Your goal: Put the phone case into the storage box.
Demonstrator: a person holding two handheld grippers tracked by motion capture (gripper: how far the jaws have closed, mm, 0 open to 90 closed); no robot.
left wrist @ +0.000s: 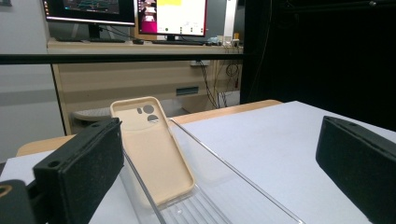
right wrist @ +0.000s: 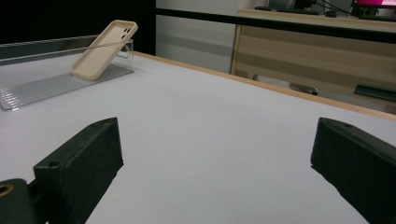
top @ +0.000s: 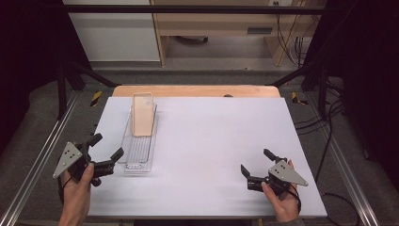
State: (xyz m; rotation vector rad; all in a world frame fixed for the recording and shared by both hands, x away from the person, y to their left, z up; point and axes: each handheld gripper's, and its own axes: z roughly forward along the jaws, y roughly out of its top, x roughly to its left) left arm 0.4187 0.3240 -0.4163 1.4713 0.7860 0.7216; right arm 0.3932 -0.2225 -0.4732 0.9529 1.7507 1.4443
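Wooden desk [top: 221, 21] with monitors [left wrist: 126, 11] beyond the grey table [top: 226, 141], dark surroundings.

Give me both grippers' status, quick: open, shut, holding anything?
Left gripper: open, holding nothing, beside the near end of the clear tray with the phone case.
Right gripper: open, holding nothing, over the bare table.

The white table [top: 211, 141] is bare and wide between the two grippers. The clear tray [top: 139, 141] sits right in front of the left gripper [top: 106, 151], with a beige phone case [top: 142, 120] leaning inside.
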